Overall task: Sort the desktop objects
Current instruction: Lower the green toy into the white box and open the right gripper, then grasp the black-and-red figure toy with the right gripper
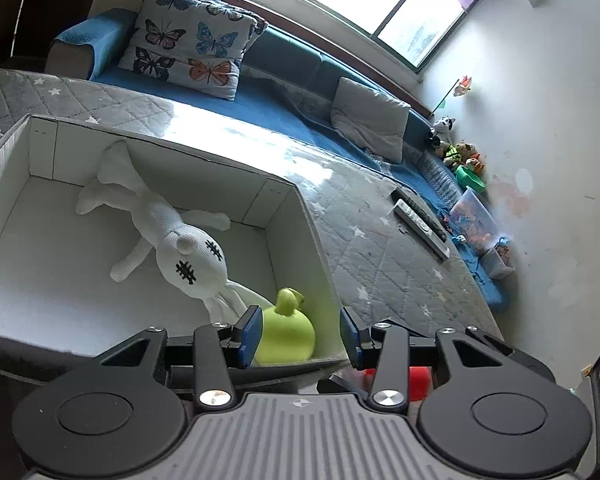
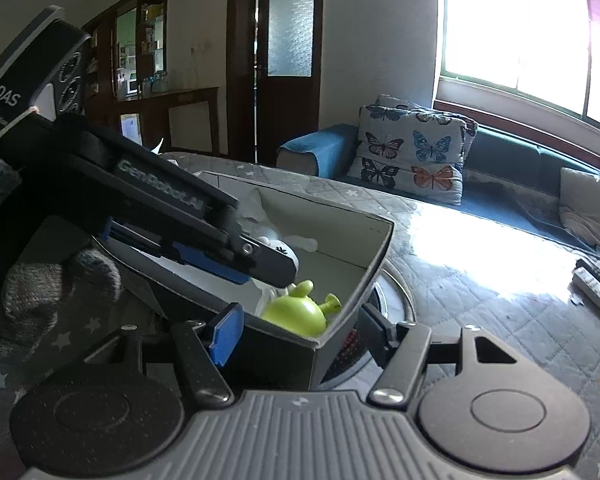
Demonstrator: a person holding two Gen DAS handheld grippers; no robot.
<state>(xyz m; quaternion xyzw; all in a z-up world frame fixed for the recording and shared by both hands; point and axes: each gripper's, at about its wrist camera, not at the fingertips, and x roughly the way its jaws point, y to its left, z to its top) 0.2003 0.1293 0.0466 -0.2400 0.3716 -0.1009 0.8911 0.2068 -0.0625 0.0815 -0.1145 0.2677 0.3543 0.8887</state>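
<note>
Green toy point(image 1: 286, 332), apple-ish w/ a stalk, already sits in the white-lined box point(image 1: 52, 152) at lower centre of the left view, next to the white plush rabbit point(image 1: 188, 258) — so 2 items look sorted, I'd say. Left gripper point(image 1: 300, 334) hangs over the box's near corner, jaws spread, holding nothing; right gripper point(image 2: 298, 330) also spread wide, empty, low outside the box wall. Prob. left to do: two remotes point(image 1: 420, 218) at right on the grey quilted mat point(image 1: 380, 248), well apart from the box. A red thing point(image 1: 418, 380) shows under the left gripper, can't tell what. Box's near wall is between the right gripper & the toys.
</note>
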